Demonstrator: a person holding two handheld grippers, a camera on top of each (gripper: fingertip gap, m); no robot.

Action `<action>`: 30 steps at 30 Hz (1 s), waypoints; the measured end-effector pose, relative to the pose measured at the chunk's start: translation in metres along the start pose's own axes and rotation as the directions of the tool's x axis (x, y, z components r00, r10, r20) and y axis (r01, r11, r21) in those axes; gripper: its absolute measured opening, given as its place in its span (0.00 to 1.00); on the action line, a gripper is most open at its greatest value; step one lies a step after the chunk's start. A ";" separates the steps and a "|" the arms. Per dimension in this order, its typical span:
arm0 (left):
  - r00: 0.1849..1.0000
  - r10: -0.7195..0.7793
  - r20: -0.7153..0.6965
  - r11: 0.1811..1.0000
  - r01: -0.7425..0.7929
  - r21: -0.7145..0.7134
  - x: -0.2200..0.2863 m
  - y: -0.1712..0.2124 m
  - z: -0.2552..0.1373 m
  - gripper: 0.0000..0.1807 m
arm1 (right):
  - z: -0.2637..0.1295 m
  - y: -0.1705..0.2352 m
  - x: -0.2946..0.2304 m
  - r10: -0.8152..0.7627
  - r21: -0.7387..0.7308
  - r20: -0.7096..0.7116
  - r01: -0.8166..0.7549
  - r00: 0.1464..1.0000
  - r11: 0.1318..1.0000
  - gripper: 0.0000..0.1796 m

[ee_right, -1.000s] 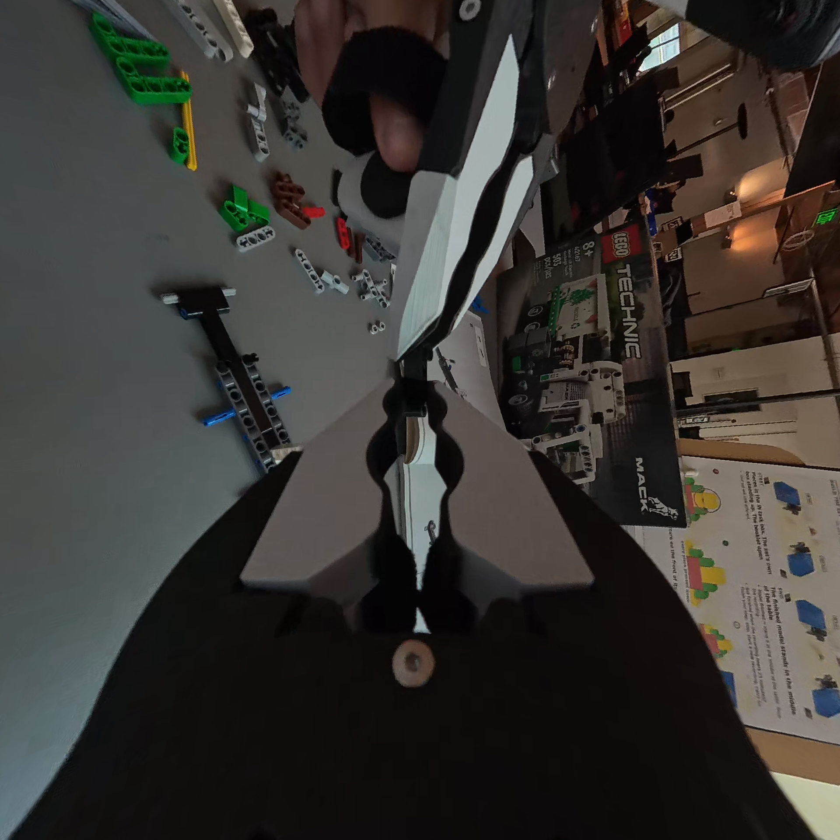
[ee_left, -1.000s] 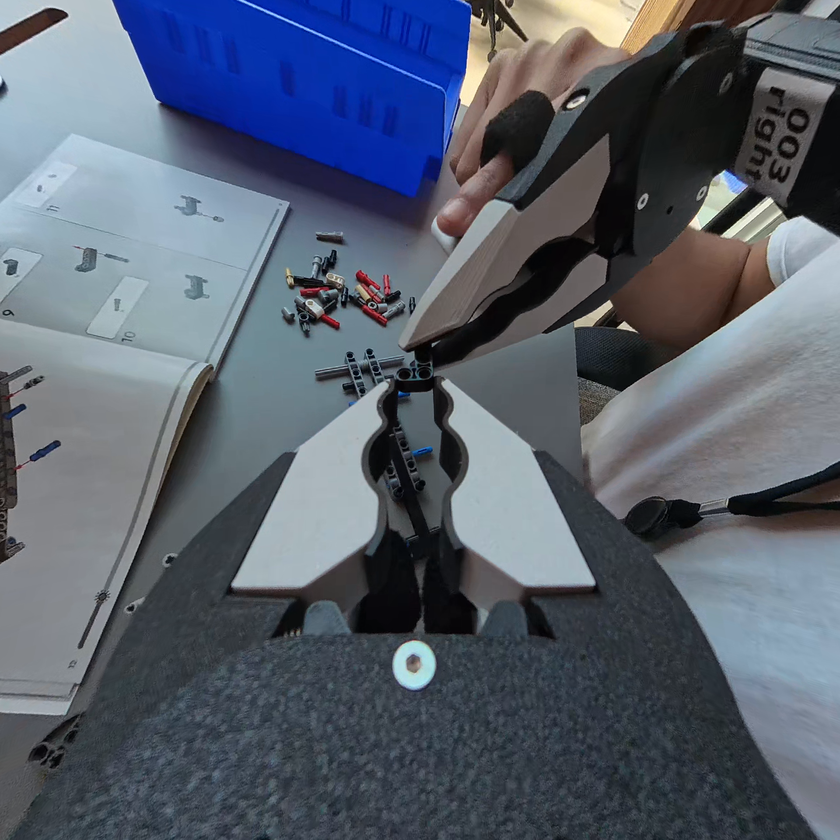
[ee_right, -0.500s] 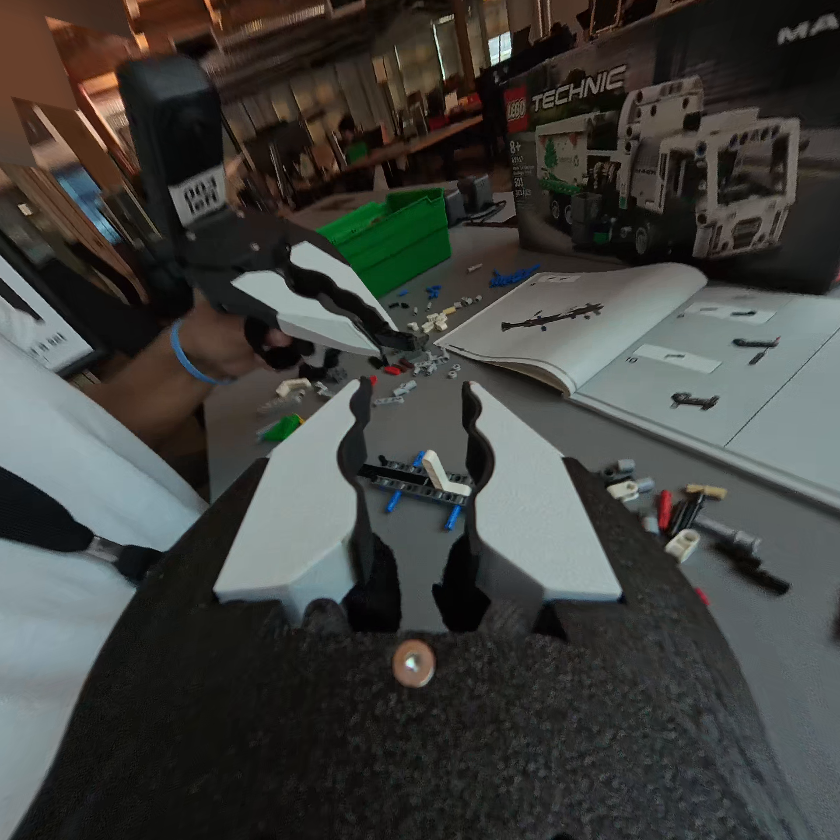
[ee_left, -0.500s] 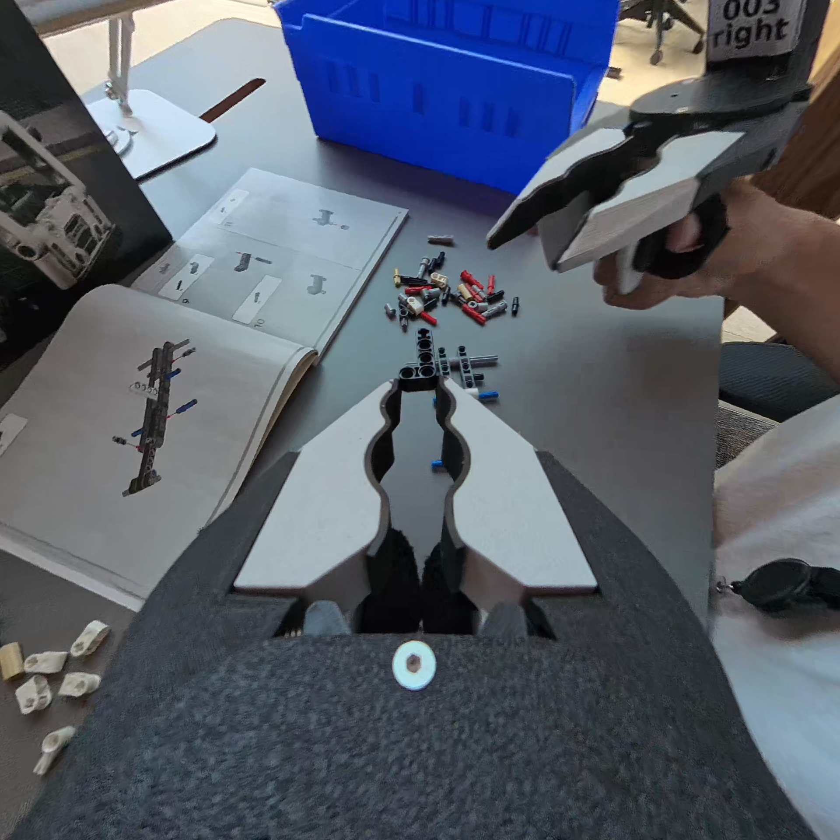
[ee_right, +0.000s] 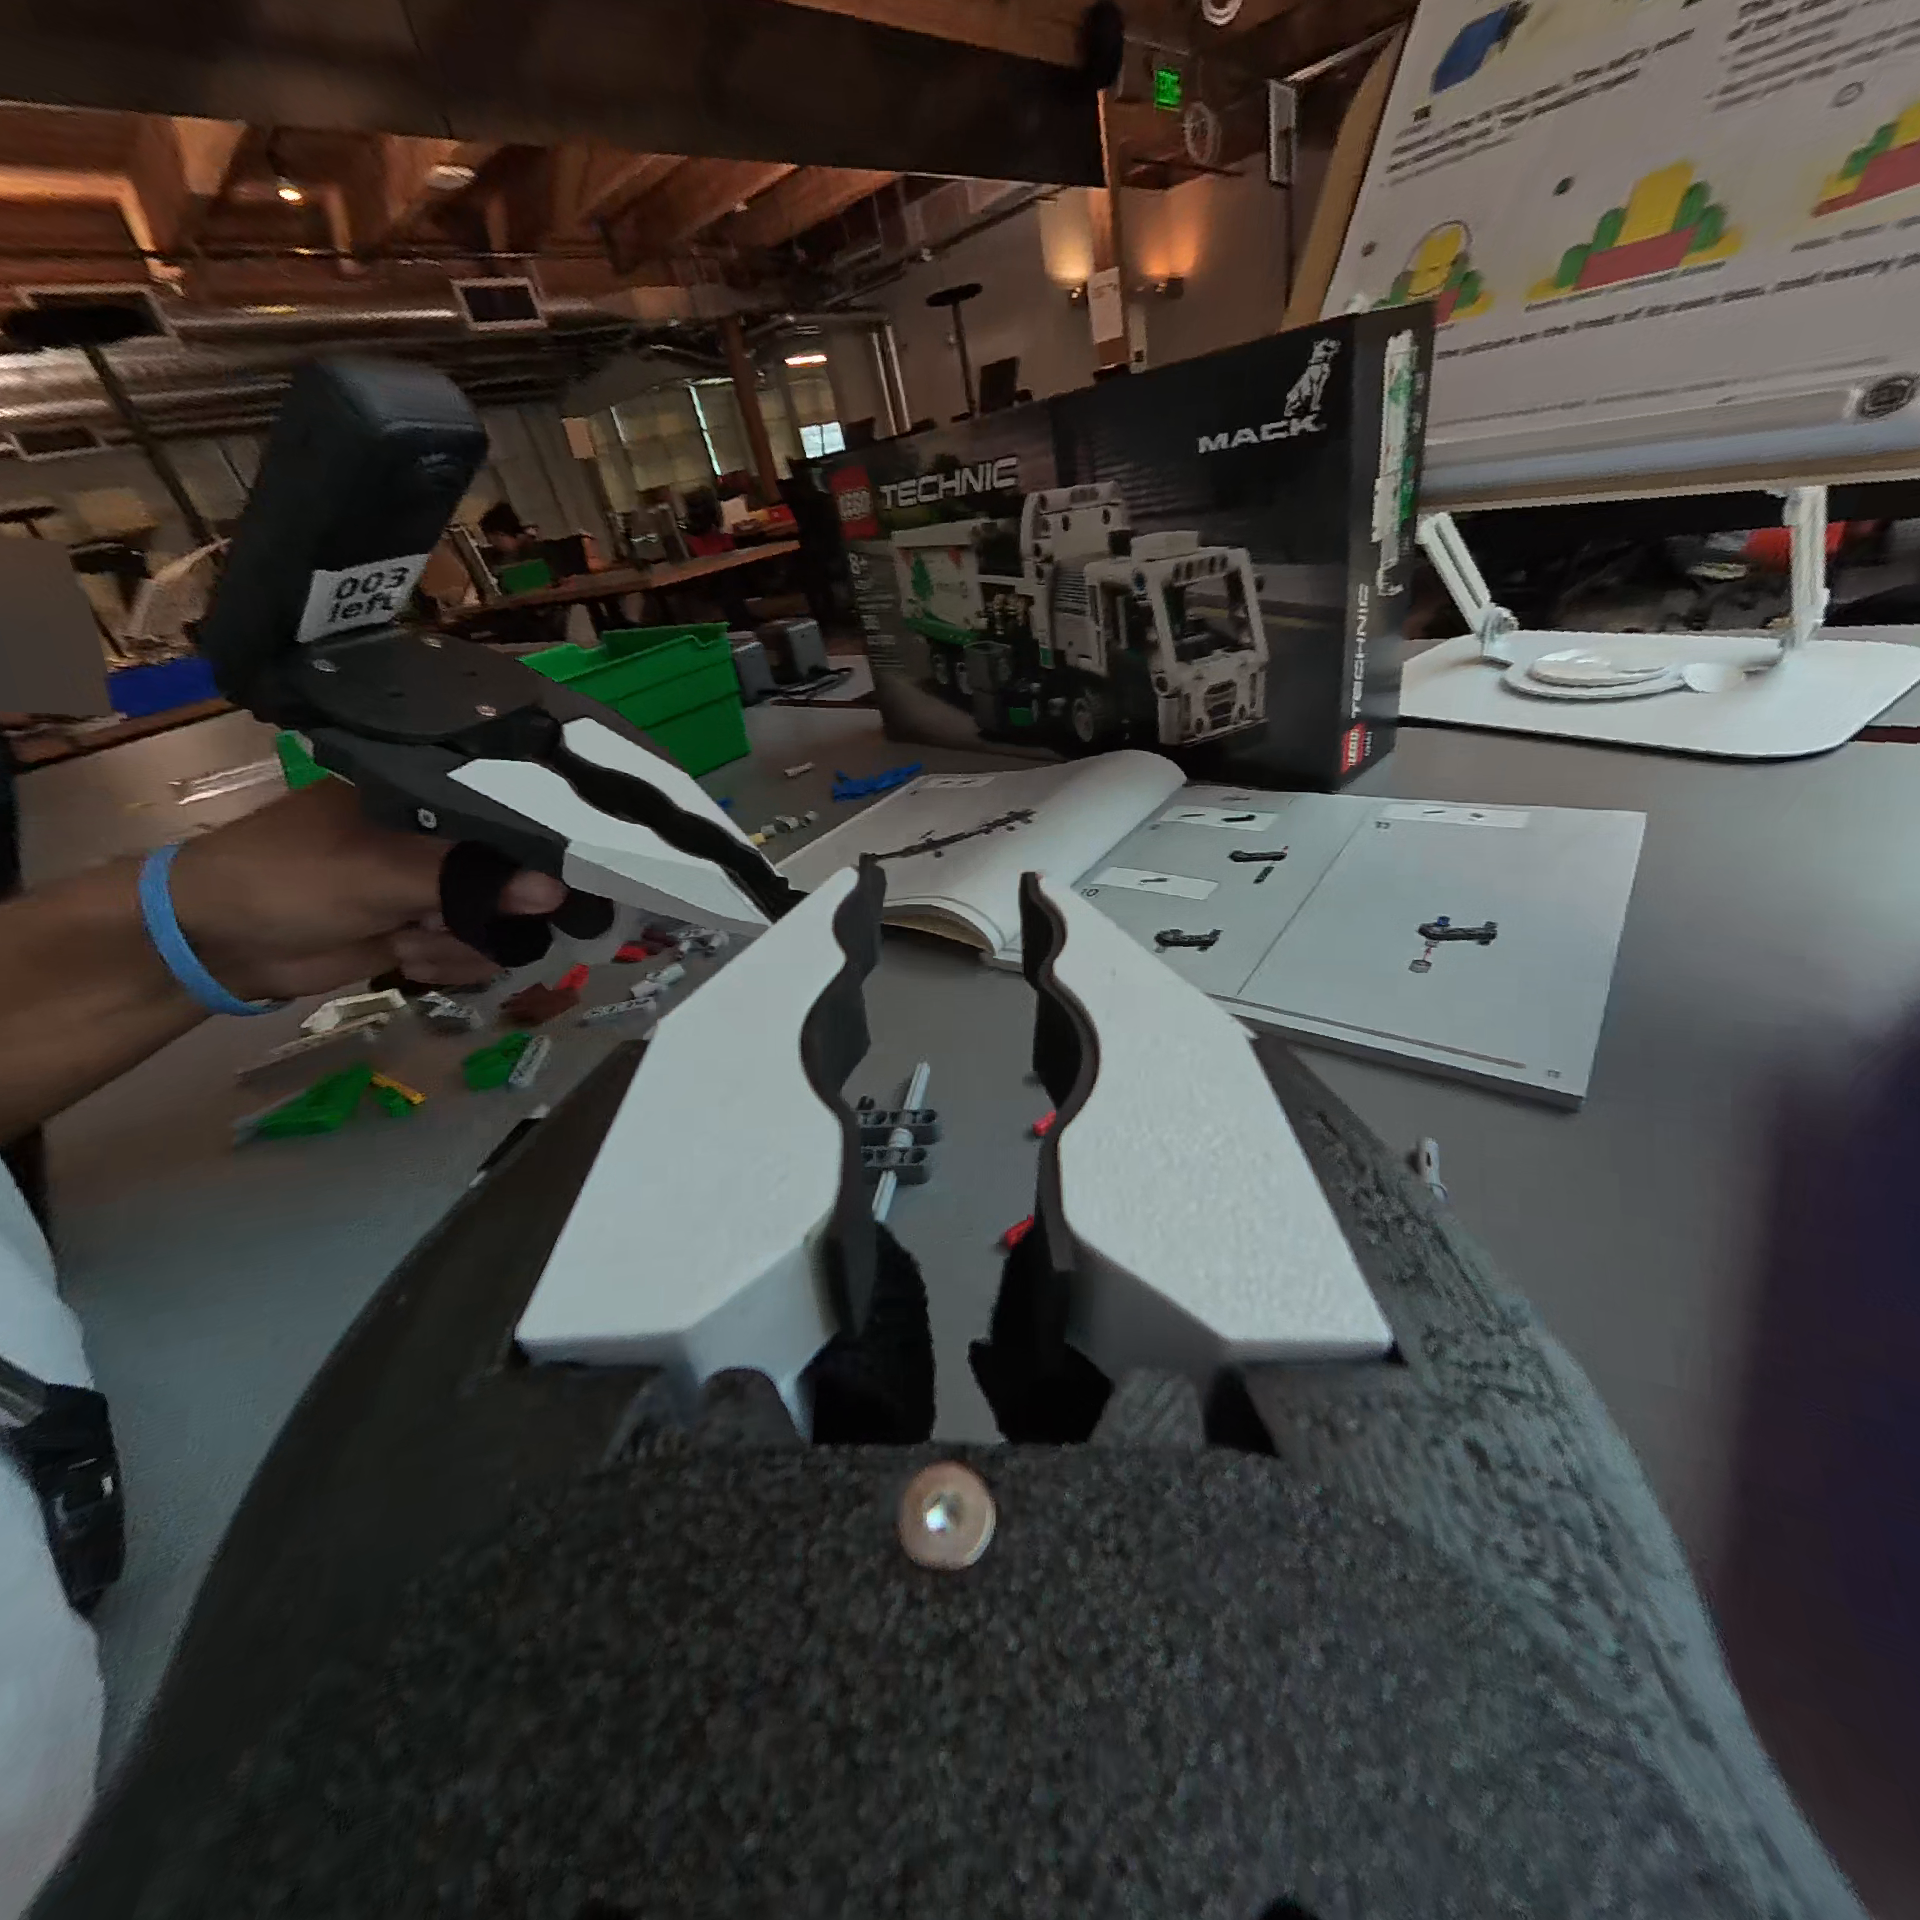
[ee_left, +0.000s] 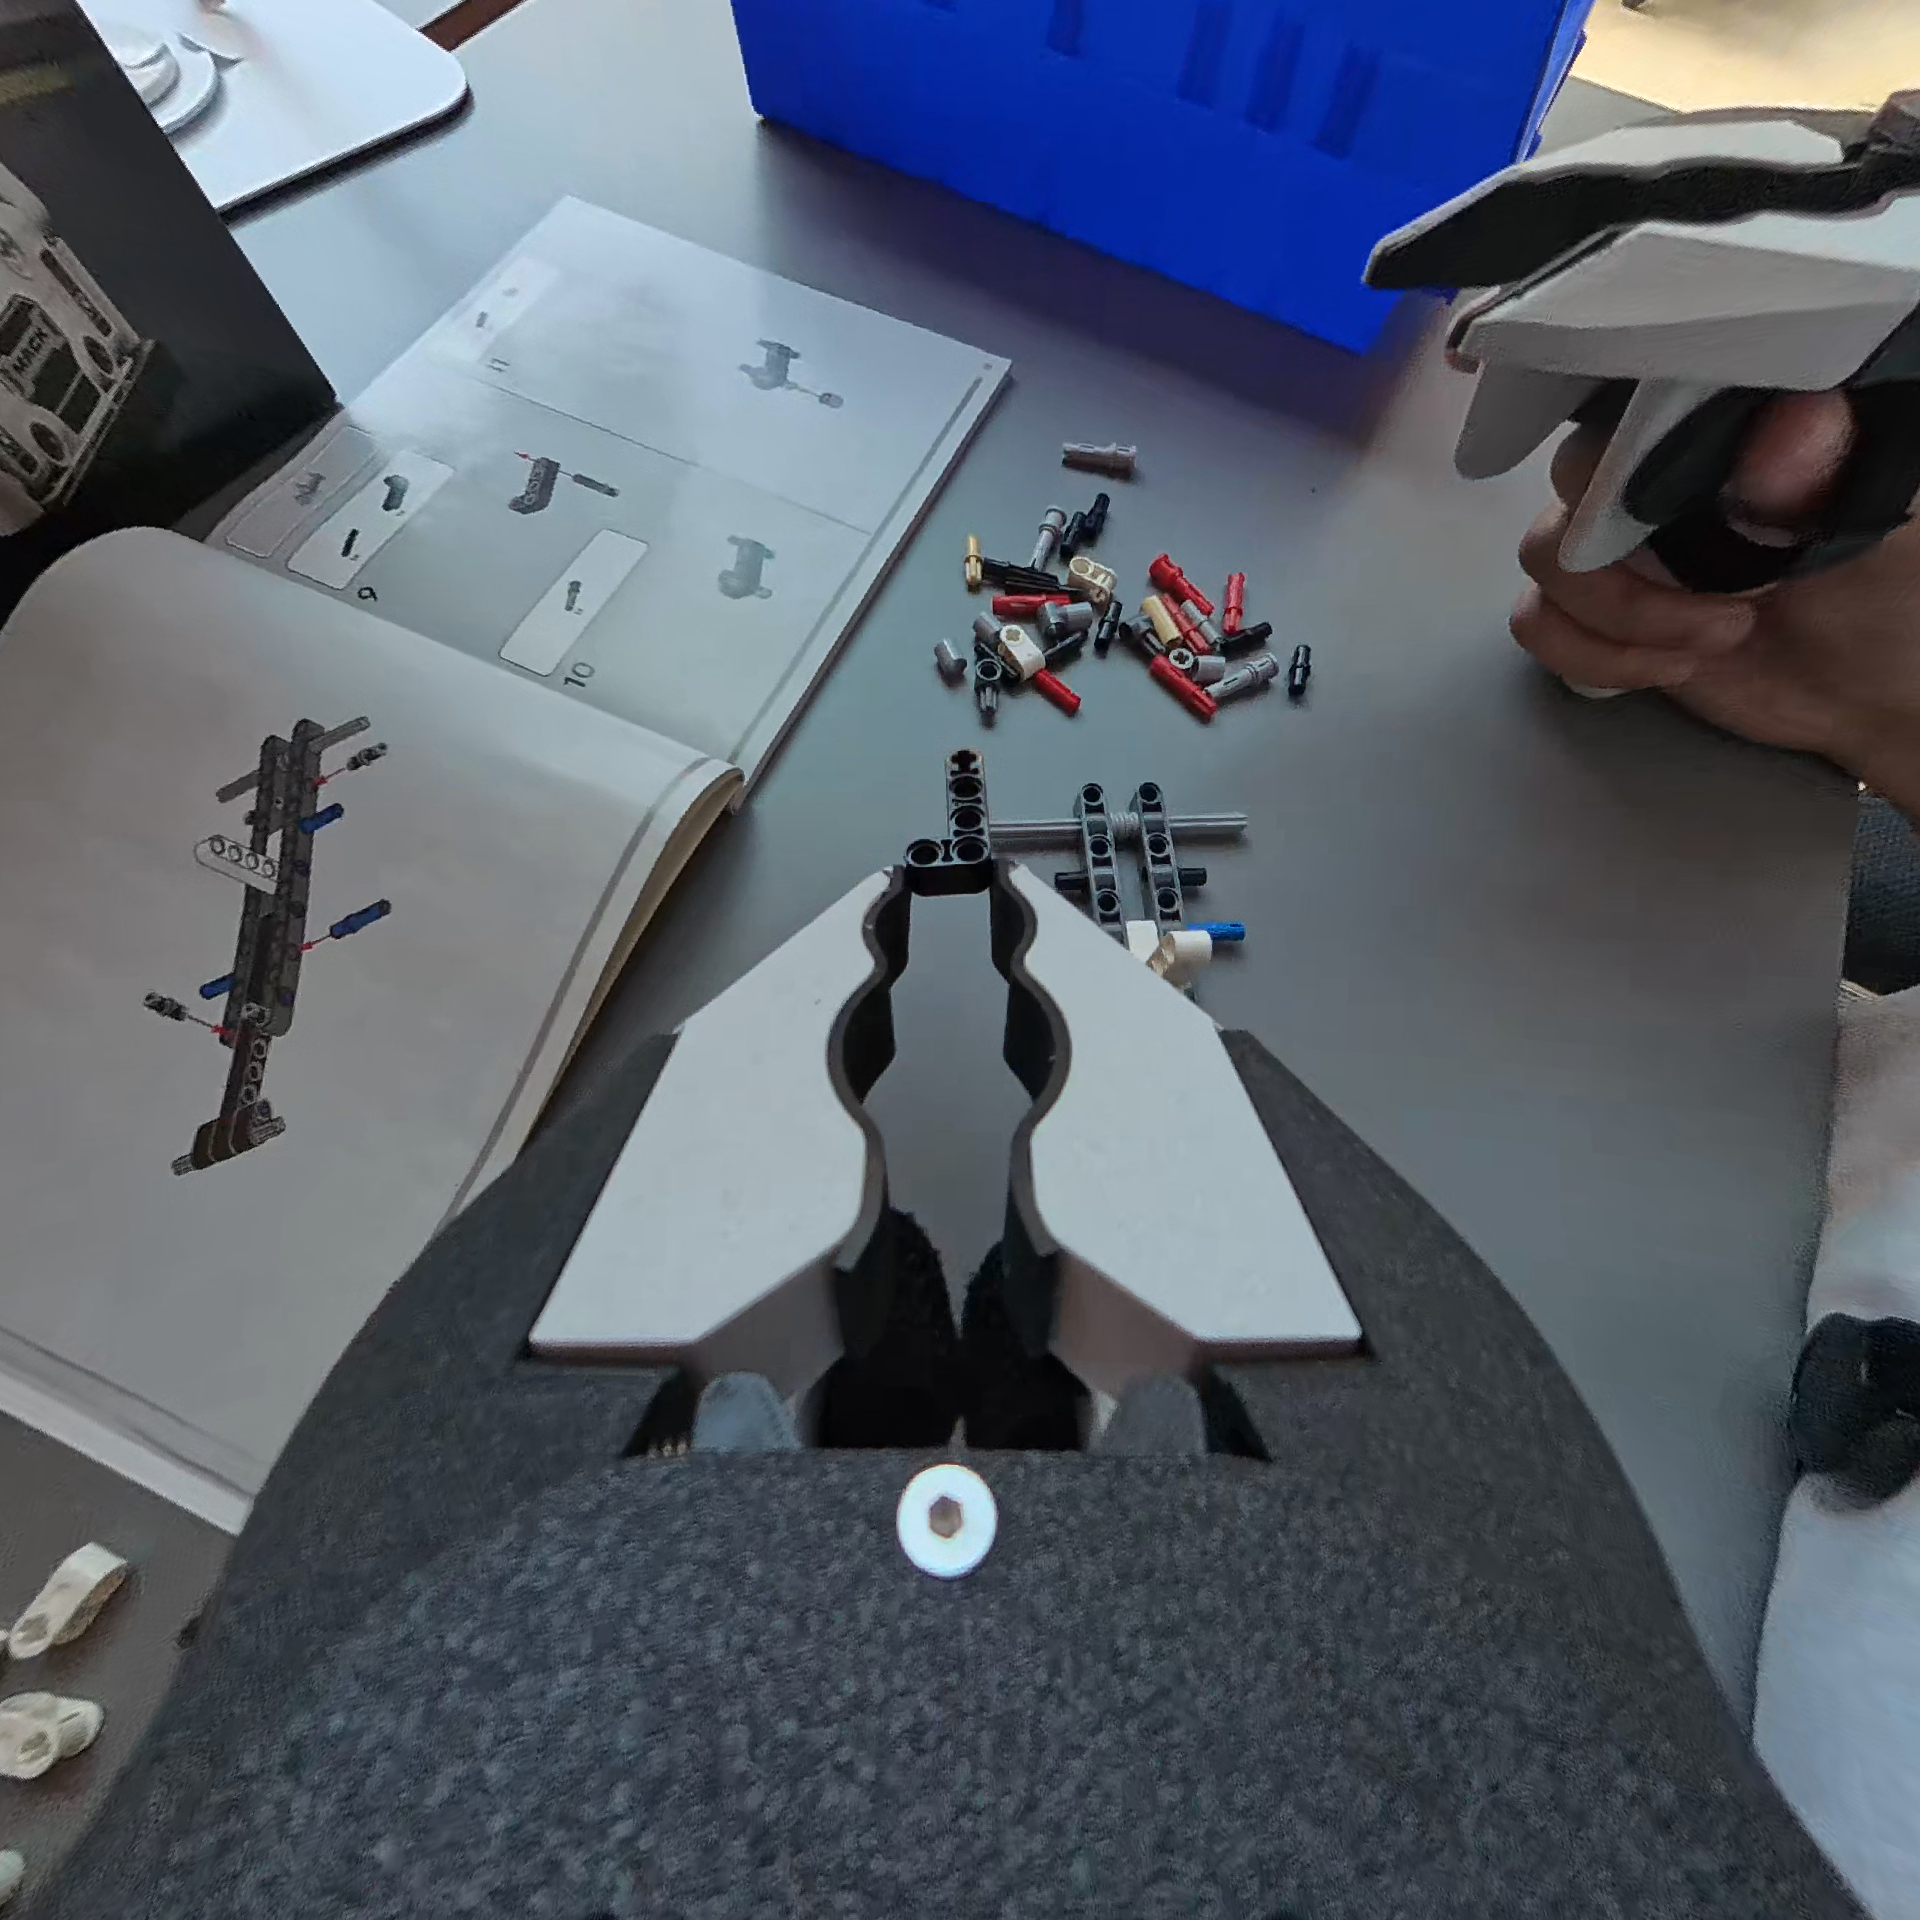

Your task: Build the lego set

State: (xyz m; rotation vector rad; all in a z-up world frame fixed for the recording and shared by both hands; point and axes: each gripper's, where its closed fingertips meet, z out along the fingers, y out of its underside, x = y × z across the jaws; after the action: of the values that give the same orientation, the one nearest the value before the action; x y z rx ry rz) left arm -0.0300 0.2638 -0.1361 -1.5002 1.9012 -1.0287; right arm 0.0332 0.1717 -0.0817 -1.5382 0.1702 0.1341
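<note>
My left gripper (ee_left: 948, 883) is shut on a black L-shaped beam (ee_left: 964, 805) at its tips and holds it above the dark table. A small grey beam-and-axle assembly (ee_left: 1127, 847) lies just right of it and shows between my right fingers in the right wrist view (ee_right: 899, 1132). My right gripper (ee_right: 948, 894) is open and empty. In the left wrist view it (ee_left: 1418, 307) hovers at the upper right, apart from the beam. The left gripper (ee_right: 727, 862) appears at the left of the right wrist view, its tips hidden behind my right finger.
A pile of red, black and grey pins (ee_left: 1122, 613) lies beyond the assembly. An open instruction booklet (ee_left: 416, 727) lies to the left, a blue bin (ee_left: 1143, 125) behind. The set's box (ee_right: 1122, 582), a green bin (ee_right: 665, 686) and green pieces (ee_right: 322, 1101) stand farther off.
The right gripper, which met the left one tip to tip at the black beam, has let go, opened and drawn away to the right. The left gripper still holds the beam.
</note>
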 end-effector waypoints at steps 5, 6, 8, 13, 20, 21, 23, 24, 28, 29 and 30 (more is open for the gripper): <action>1.000 -0.014 -0.004 1.000 0.014 -0.012 -0.005 -0.003 0.006 0.08 | 0.008 0.008 0.005 0.007 -0.065 -0.015 -0.008 1.000 0.998 0.14; 1.000 -0.016 -0.016 1.000 0.015 -0.026 -0.005 -0.002 0.007 0.08 | 0.009 0.010 0.007 0.002 -0.077 -0.020 -0.004 1.000 0.997 0.14; 1.000 -0.003 -0.006 0.999 0.003 -0.032 -0.006 -0.002 0.009 0.08 | 0.012 0.013 0.006 -0.017 -0.099 -0.022 0.015 1.000 0.995 0.15; 0.999 -0.036 -0.023 0.998 0.035 -0.044 -0.009 -0.001 0.014 0.08 | 0.015 0.017 0.001 -0.092 -0.131 -0.023 0.088 0.995 0.987 0.14; 0.998 -0.033 -0.049 0.998 0.030 -0.057 -0.013 0.001 0.019 0.08 | 0.013 0.014 0.007 -0.040 -0.110 -0.035 0.036 0.999 0.993 0.14; 0.999 -0.029 -0.044 0.998 0.026 -0.065 -0.013 0.002 0.019 0.08 | 0.013 0.014 0.007 -0.041 -0.110 -0.037 0.036 0.998 0.993 0.14; 0.999 -0.027 -0.032 0.997 0.025 -0.074 -0.015 0.004 0.020 0.08 | 0.013 0.014 0.007 -0.048 -0.112 -0.038 0.043 0.998 0.993 0.14; 0.999 -0.033 -0.031 0.997 0.030 -0.076 -0.015 0.004 0.020 0.08 | 0.013 0.014 0.006 -0.050 -0.114 -0.037 0.045 0.998 0.992 0.14; 0.996 -0.074 -0.052 0.996 0.072 -0.045 -0.005 -0.001 0.012 0.08 | 0.014 0.015 0.007 -0.046 -0.120 -0.035 0.041 0.998 0.992 0.14; 0.994 -0.090 -0.067 0.996 0.088 -0.035 0.001 -0.003 0.008 0.08 | 0.014 0.015 0.007 -0.043 -0.120 -0.034 0.038 0.999 0.992 0.14; 0.991 -0.107 -0.083 0.994 0.105 -0.025 0.009 -0.004 0.003 0.08 | 0.014 0.015 0.007 -0.042 -0.119 -0.035 0.037 0.999 0.992 0.14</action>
State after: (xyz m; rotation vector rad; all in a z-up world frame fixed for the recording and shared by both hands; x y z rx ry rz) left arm -0.0274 0.2540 -0.1344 -1.6078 1.9128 -1.1394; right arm 0.0377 0.1857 -0.0975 -1.6615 0.1634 0.0857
